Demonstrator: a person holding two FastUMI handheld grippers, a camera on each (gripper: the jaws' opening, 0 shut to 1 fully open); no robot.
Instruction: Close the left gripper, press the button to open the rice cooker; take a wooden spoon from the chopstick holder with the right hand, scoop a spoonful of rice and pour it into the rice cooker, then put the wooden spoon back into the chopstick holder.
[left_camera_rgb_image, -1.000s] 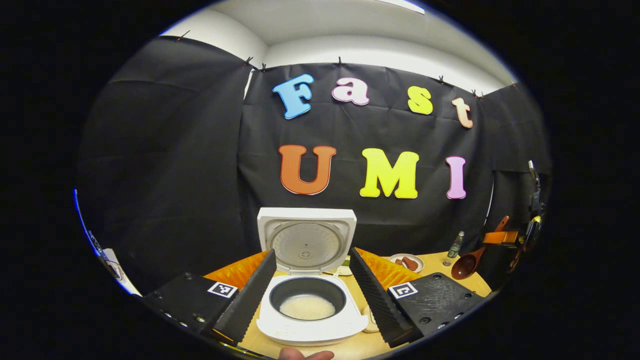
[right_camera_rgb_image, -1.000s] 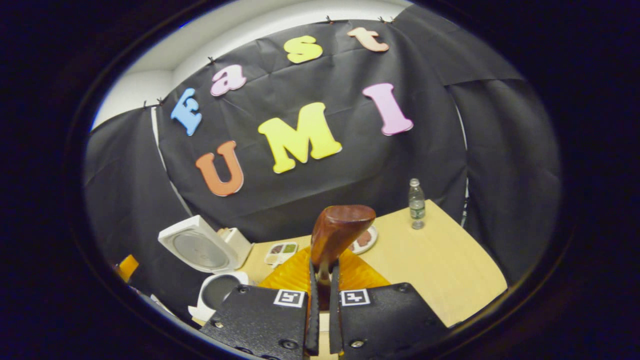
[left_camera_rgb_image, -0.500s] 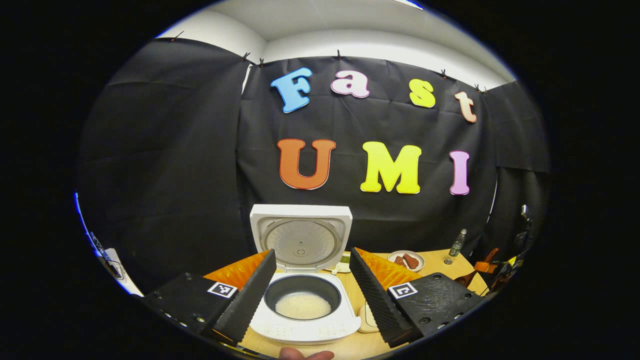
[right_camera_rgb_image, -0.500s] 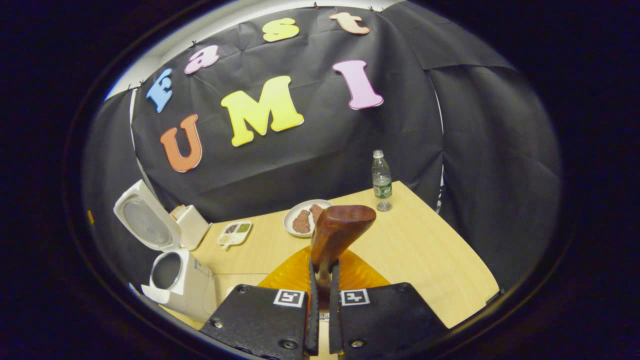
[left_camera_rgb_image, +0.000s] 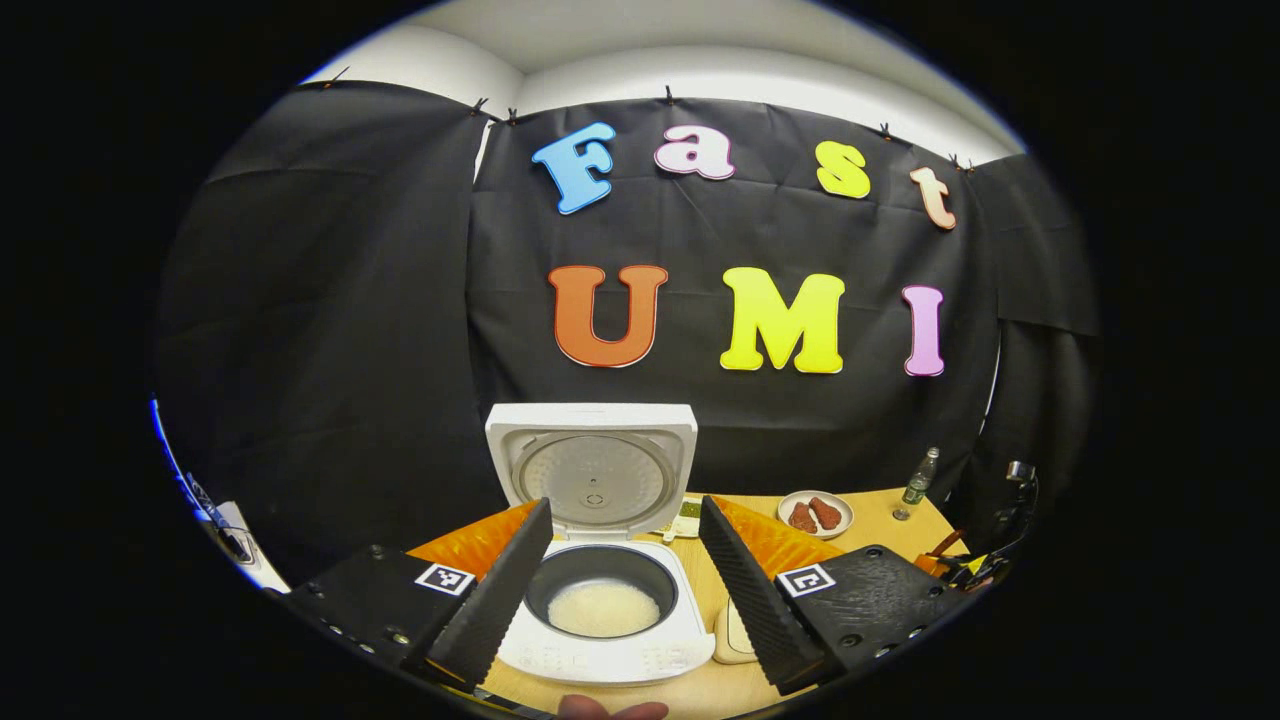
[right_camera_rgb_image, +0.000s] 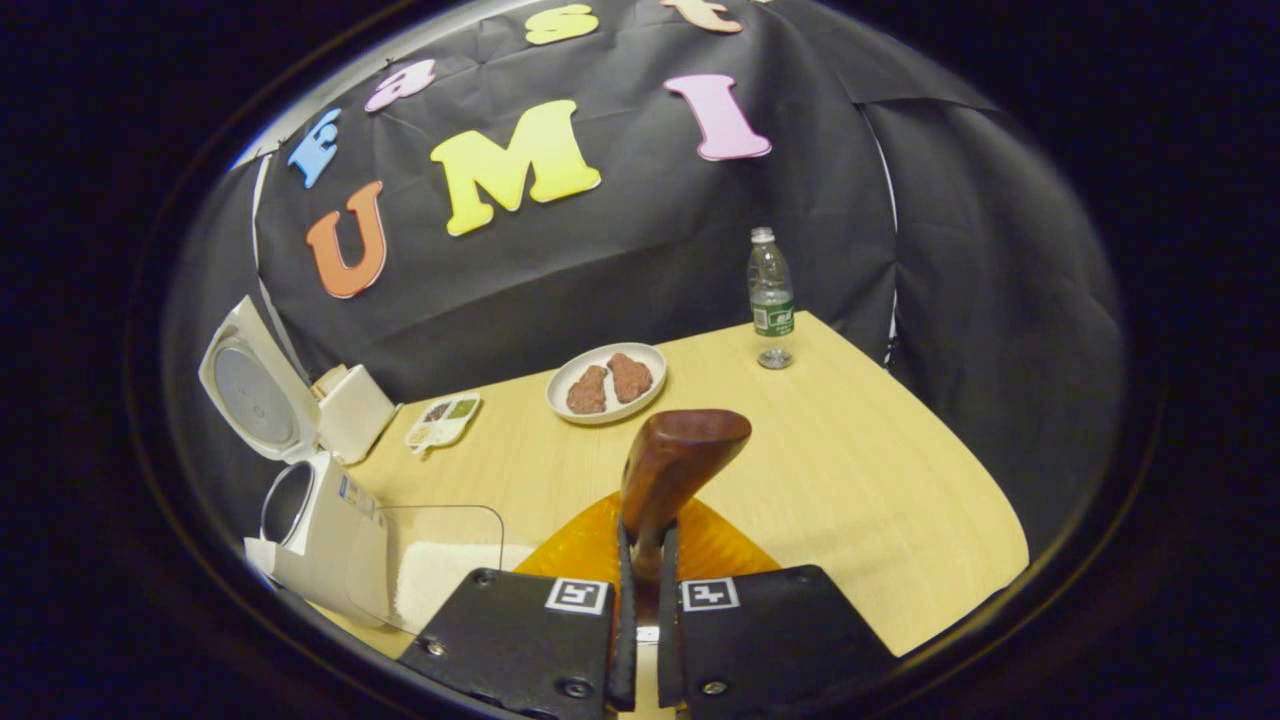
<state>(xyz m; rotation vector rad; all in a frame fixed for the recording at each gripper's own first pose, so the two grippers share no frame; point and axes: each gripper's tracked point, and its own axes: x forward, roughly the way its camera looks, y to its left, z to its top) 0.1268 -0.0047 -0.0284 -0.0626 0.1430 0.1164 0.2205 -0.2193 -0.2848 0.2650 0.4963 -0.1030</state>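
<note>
Gripping the wooden spoon (right_camera_rgb_image: 680, 465) by its handle, the right gripper (right_camera_rgb_image: 641, 610) risks clipping the clear rice container (right_camera_rgb_image: 440, 560) low to its left, while the left gripper (left_camera_rgb_image: 625, 590) hangs open before the rice cooker (left_camera_rgb_image: 600, 600).

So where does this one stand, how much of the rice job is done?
Done: the rice cooker stands with its lid up, and white rice lies in its pot. In hand: the right gripper is shut on the wooden spoon, held over the table; whether it carries rice cannot be told. The left gripper hangs open before the cooker. Left: at least returning the spoon to the holder.
</note>
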